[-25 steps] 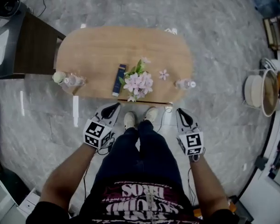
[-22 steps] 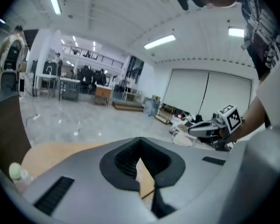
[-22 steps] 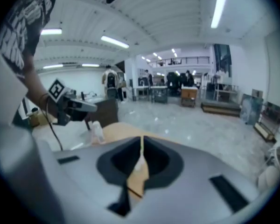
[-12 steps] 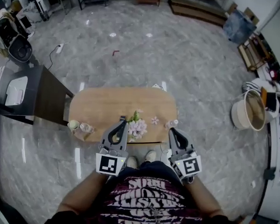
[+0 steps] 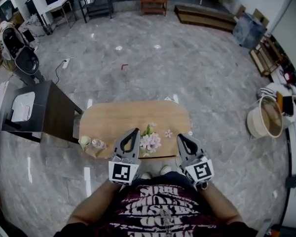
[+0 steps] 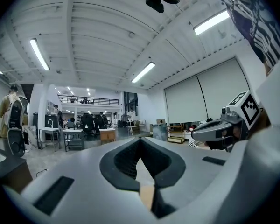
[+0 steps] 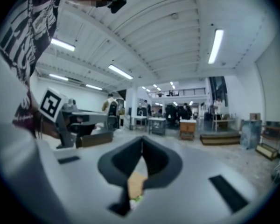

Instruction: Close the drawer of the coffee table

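Head view: left gripper (image 5: 135,132) and right gripper (image 5: 180,137) hover level over the oval light-wood coffee table (image 5: 123,117), jaws pressed together, empty; drawer unseen, probably shut.

place: open workshop hall | signs: ceiling strip lights (image 6: 39,54), desks (image 6: 73,135), mezzanine (image 6: 88,100), marble floor (image 5: 153,68)

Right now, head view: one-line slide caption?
Person stands at the oval wooden coffee table, left gripper and right gripper shut, empty, held above its near edge, flanking pink flowers.
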Demonstrator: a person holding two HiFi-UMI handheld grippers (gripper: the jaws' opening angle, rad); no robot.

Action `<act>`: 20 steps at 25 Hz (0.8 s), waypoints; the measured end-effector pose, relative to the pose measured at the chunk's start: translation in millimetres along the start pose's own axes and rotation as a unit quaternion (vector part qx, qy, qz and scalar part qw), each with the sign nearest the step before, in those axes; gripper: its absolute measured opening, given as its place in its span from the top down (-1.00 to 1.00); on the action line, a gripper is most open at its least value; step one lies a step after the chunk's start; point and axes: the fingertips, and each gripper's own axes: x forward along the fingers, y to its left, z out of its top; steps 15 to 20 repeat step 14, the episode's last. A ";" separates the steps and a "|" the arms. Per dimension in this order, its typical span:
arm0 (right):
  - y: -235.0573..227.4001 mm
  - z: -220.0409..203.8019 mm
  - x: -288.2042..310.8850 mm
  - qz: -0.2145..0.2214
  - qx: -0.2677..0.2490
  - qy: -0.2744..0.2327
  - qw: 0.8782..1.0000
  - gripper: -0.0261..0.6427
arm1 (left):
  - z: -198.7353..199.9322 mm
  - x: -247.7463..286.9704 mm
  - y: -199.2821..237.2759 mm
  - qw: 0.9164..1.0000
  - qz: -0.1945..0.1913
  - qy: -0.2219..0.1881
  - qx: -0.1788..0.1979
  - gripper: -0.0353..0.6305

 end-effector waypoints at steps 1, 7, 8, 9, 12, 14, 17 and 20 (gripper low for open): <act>0.7 0.2 0.6 -0.001 0.001 0.001 1.000 0.82 | -1.1 -1.0 2.4 1.000 0.001 0.003 0.001 0.82; 5.7 4.2 1.8 -0.004 0.000 -0.003 1.000 0.82 | -3.7 -5.0 5.1 1.000 -0.001 0.009 0.001 0.82; 6.5 3.5 0.7 -0.005 0.000 -0.001 1.000 0.82 | -3.5 -6.1 4.6 1.000 -0.003 0.007 0.002 0.82; 7.5 2.8 -0.4 -0.007 0.001 0.001 1.000 0.82 | -4.1 -7.5 4.0 1.000 -0.004 0.007 -0.001 0.82; 13.9 0.1 -3.2 -0.008 -0.002 0.007 1.000 0.82 | -9.2 -12.0 4.3 1.000 -0.004 0.012 -0.010 0.82; 20.2 -0.5 -4.1 -0.006 -0.007 0.007 1.000 0.82 | -13.8 -14.9 6.1 1.000 -0.003 0.016 -0.016 0.82; 20.2 -0.5 -4.1 -0.006 -0.007 0.007 1.000 0.82 | -13.8 -14.9 6.1 1.000 -0.003 0.016 -0.016 0.82; 20.2 -0.5 -4.1 -0.006 -0.007 0.007 1.000 0.82 | -13.8 -14.9 6.1 1.000 -0.003 0.016 -0.016 0.82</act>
